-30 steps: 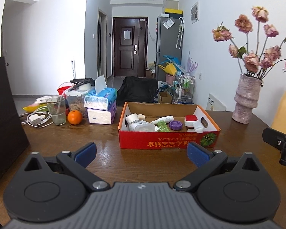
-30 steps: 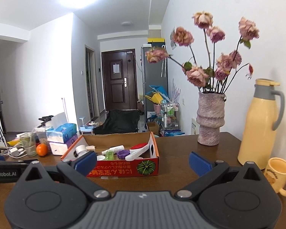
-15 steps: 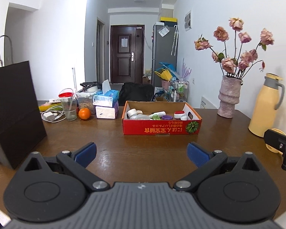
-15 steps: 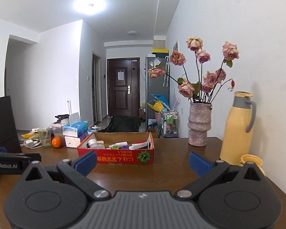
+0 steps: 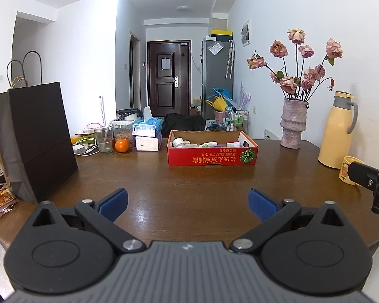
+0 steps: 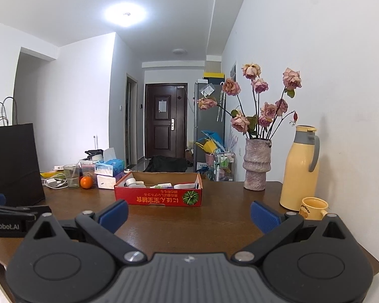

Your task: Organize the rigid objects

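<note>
A red cardboard box (image 5: 212, 159) (image 6: 159, 198) stands on the brown table (image 5: 189, 184) and holds several small items: a tape roll, white bottles, a red-and-white piece. My left gripper (image 5: 188, 203) hangs open over the table's near edge, well back from the box, with nothing between its blue pads. In the right wrist view my right gripper (image 6: 189, 213) is open too and holds nothing, also far from the box. Each gripper's body shows at the side of the other's view.
A black paper bag (image 5: 35, 136) stands at the left. Behind it are a glass (image 5: 103, 140), an orange (image 5: 121, 145), tissue boxes (image 5: 147, 133) and a charger. At the right stand a vase of dried roses (image 5: 291, 123), a yellow thermos (image 5: 337, 130) and a yellow mug (image 6: 313, 207).
Both grippers have pulled back from the box toward the table's near edge, so the box looks smaller and farther. Both stayed open and empty.
</note>
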Action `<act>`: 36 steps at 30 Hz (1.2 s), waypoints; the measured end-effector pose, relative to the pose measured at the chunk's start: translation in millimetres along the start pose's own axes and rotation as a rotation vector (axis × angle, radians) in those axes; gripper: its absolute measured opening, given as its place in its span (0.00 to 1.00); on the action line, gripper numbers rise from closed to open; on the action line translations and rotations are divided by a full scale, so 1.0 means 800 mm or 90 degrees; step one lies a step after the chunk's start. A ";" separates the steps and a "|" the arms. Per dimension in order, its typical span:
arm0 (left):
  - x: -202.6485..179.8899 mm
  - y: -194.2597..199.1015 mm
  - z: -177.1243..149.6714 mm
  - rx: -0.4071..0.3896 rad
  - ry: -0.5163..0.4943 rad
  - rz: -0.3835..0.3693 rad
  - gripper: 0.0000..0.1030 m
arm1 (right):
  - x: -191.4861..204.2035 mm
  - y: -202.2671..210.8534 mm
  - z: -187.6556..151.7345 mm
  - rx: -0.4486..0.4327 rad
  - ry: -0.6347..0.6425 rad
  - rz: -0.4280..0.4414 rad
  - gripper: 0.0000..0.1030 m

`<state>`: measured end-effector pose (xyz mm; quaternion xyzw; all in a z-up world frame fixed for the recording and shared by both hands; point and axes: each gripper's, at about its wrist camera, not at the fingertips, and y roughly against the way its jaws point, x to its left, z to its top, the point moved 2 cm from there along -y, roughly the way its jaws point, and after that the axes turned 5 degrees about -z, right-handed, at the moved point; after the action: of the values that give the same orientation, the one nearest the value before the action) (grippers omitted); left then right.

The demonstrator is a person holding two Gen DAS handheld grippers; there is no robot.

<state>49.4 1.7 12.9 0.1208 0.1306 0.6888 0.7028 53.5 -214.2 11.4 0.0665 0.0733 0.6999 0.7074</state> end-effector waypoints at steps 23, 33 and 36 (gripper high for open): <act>-0.005 0.011 -0.006 -0.003 0.001 -0.005 1.00 | 0.003 0.010 -0.002 0.001 0.009 -0.002 1.00; -0.004 0.009 -0.010 0.002 0.003 -0.004 1.00 | 0.003 0.005 -0.004 0.012 0.012 0.000 1.00; -0.004 0.009 -0.010 0.002 0.003 -0.005 1.00 | 0.003 0.004 -0.004 0.014 0.012 0.002 1.00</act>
<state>40.1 -1.2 8.3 0.1198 0.1338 0.6864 0.7047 50.1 -211.7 8.8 0.0678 0.0880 0.7004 0.7050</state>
